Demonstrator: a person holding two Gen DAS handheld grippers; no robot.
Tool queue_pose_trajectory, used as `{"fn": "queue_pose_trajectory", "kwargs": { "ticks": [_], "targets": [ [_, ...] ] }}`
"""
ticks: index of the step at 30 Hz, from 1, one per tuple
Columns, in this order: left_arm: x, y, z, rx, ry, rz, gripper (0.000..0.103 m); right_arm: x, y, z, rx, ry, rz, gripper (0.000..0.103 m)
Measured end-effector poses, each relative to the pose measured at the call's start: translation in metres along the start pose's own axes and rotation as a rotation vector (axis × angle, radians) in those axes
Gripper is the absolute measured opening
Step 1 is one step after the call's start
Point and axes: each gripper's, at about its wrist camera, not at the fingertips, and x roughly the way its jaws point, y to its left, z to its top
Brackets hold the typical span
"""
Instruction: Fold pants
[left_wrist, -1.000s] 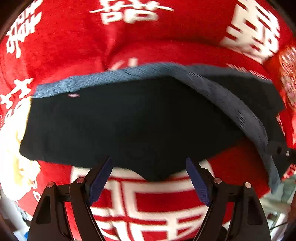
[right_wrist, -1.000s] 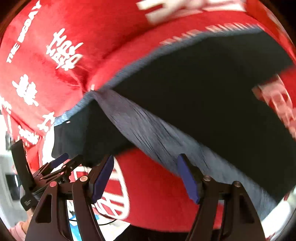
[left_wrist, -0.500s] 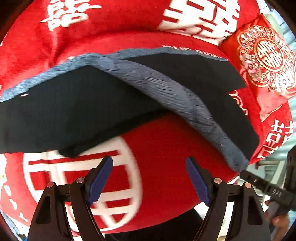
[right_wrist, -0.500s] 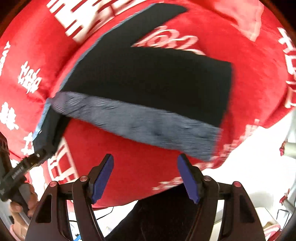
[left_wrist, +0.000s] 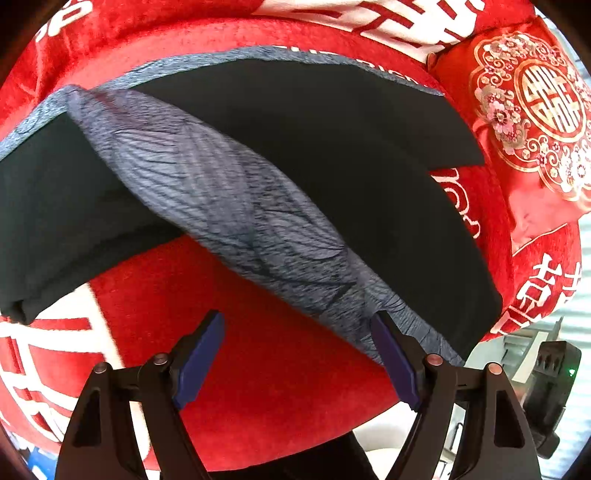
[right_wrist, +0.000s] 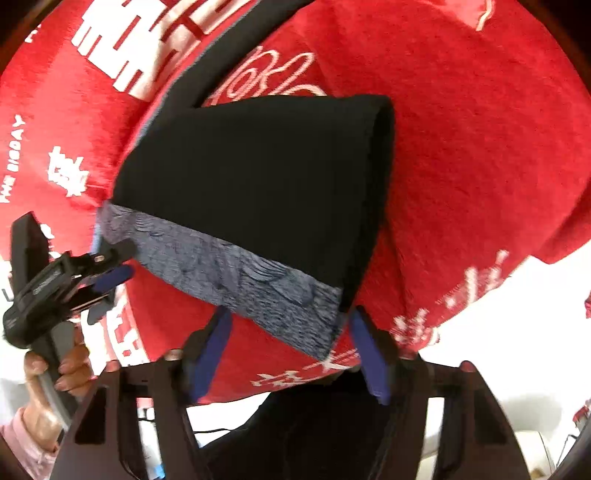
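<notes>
Left wrist view
Pants (left_wrist: 332, 155): black with a grey waistband (left_wrist: 229, 206), spread over a red blanket (left_wrist: 258, 354) printed with white characters; the waistband runs slantwise down toward the blanket's near edge.
Left tongs (left_wrist: 299, 356): jaws wide apart, nothing between the blue pads; the right-hand pad sits just at the waistband's lower end, and I cannot tell if it touches.
Cushion (left_wrist: 532, 110): red with gold embroidery, at the blanket's far right corner.

Right wrist view
Pants (right_wrist: 258, 192): one black leg doubled over, its grey waistband (right_wrist: 236, 280) nearest the camera, close to the blanket's (right_wrist: 480, 147) near edge.
Right tongs (right_wrist: 288, 345): jaws closing, with the waistband's corner just at their tips, pads not pressing on it.
Left tongs (right_wrist: 107, 273): seen at the left, held by a hand (right_wrist: 62, 369), at the waistband's other end.
</notes>
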Motion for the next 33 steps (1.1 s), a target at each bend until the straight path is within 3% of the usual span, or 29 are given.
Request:
{"fn": "queue_pose_trajectory", "kwargs": {
  "ticks": [4,8,9,10,11,12,13,18,24,33],
  "targets": [
    [0.010,-0.012,0.000,0.006,0.015,0.019,0.082,0.001,-0.005,0.001,-0.023,0.027,0.060,0.051],
    [0.012,-0.022,-0.001,0.009,0.009,0.016,0.081,0.011,-0.016,0.001,0.008,0.102,0.151,0.049],
    [0.013,-0.025,-0.001,0.007,0.008,0.011,0.071,0.013,-0.018,0.001,0.017,0.116,0.159,0.039],
    [0.013,-0.028,0.000,0.013,0.009,0.012,0.060,0.017,-0.020,0.002,0.025,0.140,0.169,0.018],
    [0.015,-0.031,0.001,0.028,0.019,0.007,0.038,0.020,-0.020,0.004,0.031,0.166,0.185,0.006],
    [0.019,-0.037,0.004,0.037,0.028,-0.010,0.019,0.019,-0.018,0.005,0.030,0.170,0.193,0.003],
    [0.020,-0.040,0.006,0.040,0.037,-0.026,0.015,0.017,-0.015,0.010,0.022,0.169,0.206,0.003],
    [-0.006,-0.057,0.023,0.051,-0.008,-0.059,0.015,-0.016,0.016,0.034,-0.071,0.139,0.259,0.003],
    [-0.039,-0.072,0.071,0.036,-0.108,-0.071,0.015,-0.060,0.065,0.123,-0.218,0.038,0.280,0.003],
    [-0.047,-0.073,0.172,0.018,-0.253,-0.020,0.015,-0.068,0.099,0.269,-0.340,-0.087,0.139,0.003]
  ]
}}
